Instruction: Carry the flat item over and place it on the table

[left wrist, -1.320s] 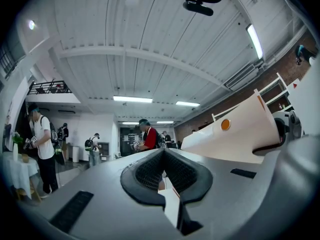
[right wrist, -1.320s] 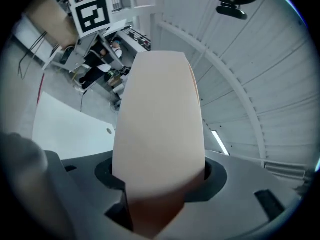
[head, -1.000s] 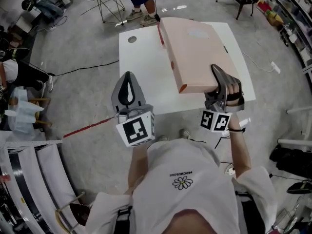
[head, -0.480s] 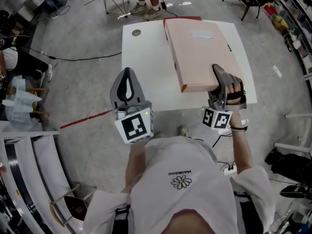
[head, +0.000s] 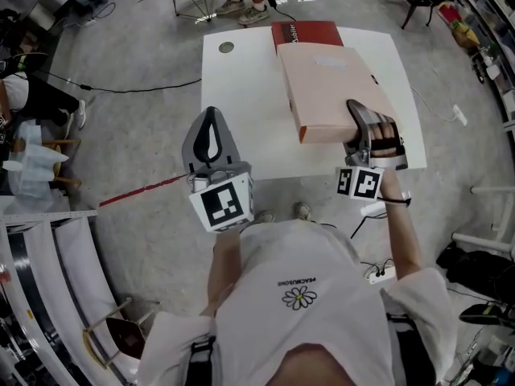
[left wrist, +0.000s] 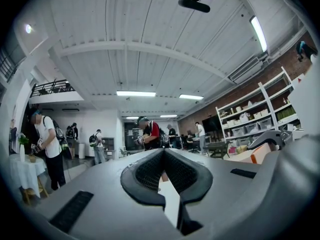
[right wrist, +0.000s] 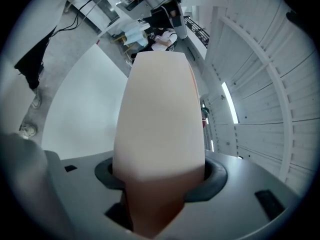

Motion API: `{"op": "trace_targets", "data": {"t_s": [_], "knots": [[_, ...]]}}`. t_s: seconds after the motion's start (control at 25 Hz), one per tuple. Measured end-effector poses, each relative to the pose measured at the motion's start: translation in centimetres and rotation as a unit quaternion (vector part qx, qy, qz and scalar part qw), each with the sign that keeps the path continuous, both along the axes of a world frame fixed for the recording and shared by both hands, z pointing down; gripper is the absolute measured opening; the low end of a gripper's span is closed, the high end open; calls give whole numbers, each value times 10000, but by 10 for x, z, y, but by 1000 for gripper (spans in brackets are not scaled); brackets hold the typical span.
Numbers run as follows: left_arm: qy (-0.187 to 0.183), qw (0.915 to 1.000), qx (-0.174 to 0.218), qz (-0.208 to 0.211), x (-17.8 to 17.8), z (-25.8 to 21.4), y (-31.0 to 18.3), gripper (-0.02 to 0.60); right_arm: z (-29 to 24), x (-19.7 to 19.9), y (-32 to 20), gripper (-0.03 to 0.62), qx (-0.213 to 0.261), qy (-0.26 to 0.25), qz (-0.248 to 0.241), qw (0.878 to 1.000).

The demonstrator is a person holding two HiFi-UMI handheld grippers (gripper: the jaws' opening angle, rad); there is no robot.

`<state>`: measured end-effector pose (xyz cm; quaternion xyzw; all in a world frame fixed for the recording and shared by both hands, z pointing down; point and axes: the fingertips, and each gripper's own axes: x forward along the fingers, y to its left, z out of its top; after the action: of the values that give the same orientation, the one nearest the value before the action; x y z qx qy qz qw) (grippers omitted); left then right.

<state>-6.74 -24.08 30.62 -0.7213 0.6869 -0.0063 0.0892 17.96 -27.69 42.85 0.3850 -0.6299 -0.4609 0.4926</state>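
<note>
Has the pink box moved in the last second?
Yes. The pink box no longer hides the red book at the far edge of the white table; it looks lower.

The flat item (head: 334, 87) is pale pink with an orange edge. The table (head: 241, 111) is white. The book (head: 304, 32) is dark red. The left gripper (head: 211, 121) and right gripper (head: 360, 121) are grey with black pads. Their cubes (head: 221, 206) have black and white squares. The floor (head: 137, 127) is grey with a thin red line (head: 145, 195). The shirt (head: 298, 328) is white with a little daisy.
</note>
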Motion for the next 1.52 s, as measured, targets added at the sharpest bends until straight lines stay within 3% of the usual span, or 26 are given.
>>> {"op": "trace_targets", "data": {"t_s": [0.32,0.92,1.08,1.36,1.52], "knots": [[63,9999,-74,-133,-4,4,4,15,24,5,-9,278,-366,236,3,9991],[-225,9991,-285,-239,-14,14,13,15,57,-3,-11,278,-722,362,-28,9967],[2,9994,-199,-283,-14,9,14,15,62,-3,-10,278,-716,374,-28,9967],[-208,9989,-361,-210,-9,19,10,15,67,-4,-15,279,-799,353,-50,9962],[-76,9994,-253,-201,-7,16,10,15,73,-3,-12,279,-1012,307,-33,9944]]}}
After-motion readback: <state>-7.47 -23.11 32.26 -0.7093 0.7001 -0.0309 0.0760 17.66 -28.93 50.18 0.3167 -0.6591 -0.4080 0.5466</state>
